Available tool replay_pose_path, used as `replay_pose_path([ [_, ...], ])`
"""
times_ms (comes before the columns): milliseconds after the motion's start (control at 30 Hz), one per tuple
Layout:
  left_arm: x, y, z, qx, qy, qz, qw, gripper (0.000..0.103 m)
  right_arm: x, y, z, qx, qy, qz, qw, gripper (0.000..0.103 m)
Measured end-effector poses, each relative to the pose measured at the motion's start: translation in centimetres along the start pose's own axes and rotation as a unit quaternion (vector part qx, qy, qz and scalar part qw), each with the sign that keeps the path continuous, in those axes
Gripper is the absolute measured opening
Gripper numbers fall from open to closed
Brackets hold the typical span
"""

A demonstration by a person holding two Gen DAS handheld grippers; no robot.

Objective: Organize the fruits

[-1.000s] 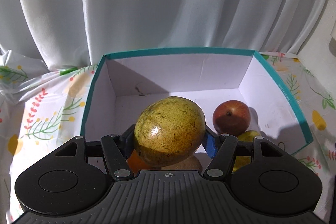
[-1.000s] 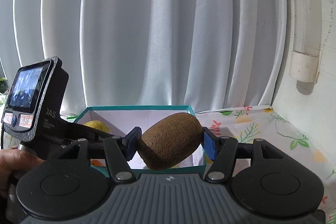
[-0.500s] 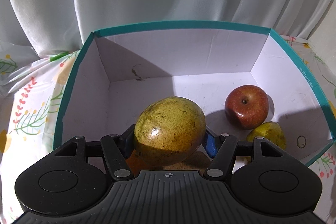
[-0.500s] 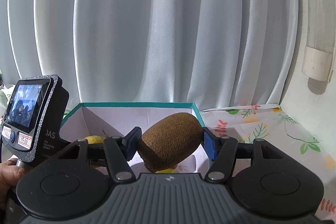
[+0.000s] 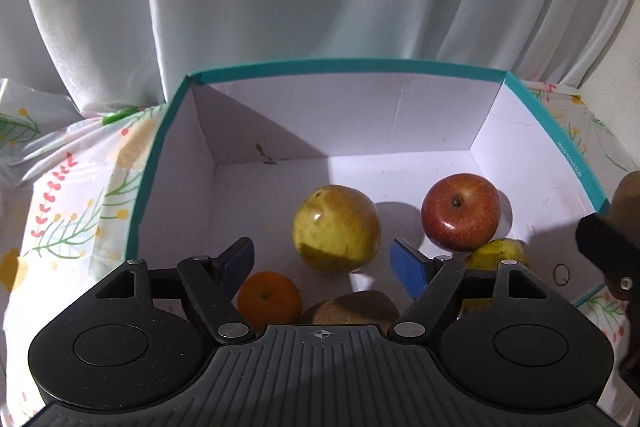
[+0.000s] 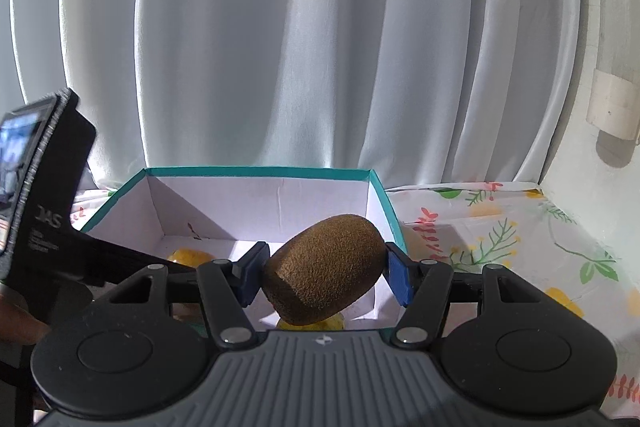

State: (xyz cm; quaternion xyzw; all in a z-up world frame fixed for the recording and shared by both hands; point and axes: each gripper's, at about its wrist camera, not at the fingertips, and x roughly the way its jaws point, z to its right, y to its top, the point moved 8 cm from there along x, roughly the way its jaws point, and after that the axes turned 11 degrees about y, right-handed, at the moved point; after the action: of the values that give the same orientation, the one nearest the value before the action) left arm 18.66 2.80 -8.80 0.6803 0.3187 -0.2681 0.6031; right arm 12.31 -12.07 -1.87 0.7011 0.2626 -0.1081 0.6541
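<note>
The left gripper (image 5: 322,261) hangs over the near edge of the teal-rimmed white cardboard box (image 5: 348,67), its jaws spread wide with nothing between them. Just beyond the blue pads, a large yellow-green speckled mango (image 5: 337,228) sits on the white box floor, slightly blurred, clear of both pads. To its right stands a shiny red apple (image 5: 461,212), stem up, and touching the apple's lower right side is a small yellow-green pear-like fruit (image 5: 498,254), partly hidden behind the gripper's right linkage. Nearer the camera a round orange mandarin (image 5: 269,297) rests by the left pad, and beside it a fuzzy brown kiwi (image 5: 352,307) lies half hidden under the gripper body. At the right edge of this view a dark gripper finger and a bit of brown fruit reach in over the box wall.

The right gripper (image 6: 323,279) has its jaws pinching a second fuzzy brown oval kiwi (image 6: 326,269) between the blue pads, held tilted above the box's near right corner. Below it a sliver of yellow fruit shows, and another yellow fruit peeks out further left inside the box; which they are cannot be told. The black body of the left gripper, with a small lit screen (image 6: 18,163), fills the left side. The box sits on a worktop covered by a white floral-print cloth (image 6: 500,239), with a pale pleated curtain (image 6: 320,39) behind
</note>
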Motion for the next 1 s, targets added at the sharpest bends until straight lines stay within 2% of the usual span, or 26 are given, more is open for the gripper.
replay_pose_path([
  [167, -5.2, -0.2, -2.2, -0.037, 0.017, 0.056, 0.9976, 0.088, 0.4, -0.3, 0.5, 0.004, -0.005, -0.003, 1.000, 0.062],
  [267, -7.4, -0.4, -3.1, -0.046, 0.021, 0.071, 0.9962, 0.089, 0.8, -0.3, 0.6, 0.001, -0.005, -0.006, 1.000, 0.062],
  [500, -9.7, -2.4, -4.4, -0.057, 0.031, 0.076, 0.9950, 0.090, 2.7, -1.0, 1.1, 0.002, 0.000, -0.024, 1.000, 0.062],
  [800, -9.4, -5.2, -4.6, -0.054, 0.033, 0.057, 0.9964, 0.090, 4.5, -2.3, 1.9, 0.018, 0.007, -0.053, 0.998, 0.062],
  [1000, -9.1, -6.6, -4.6, -0.057, 0.033, 0.041, 0.9970, 0.090, 4.8, -2.4, 1.6, 0.005, 0.009, -0.057, 0.998, 0.062],
])
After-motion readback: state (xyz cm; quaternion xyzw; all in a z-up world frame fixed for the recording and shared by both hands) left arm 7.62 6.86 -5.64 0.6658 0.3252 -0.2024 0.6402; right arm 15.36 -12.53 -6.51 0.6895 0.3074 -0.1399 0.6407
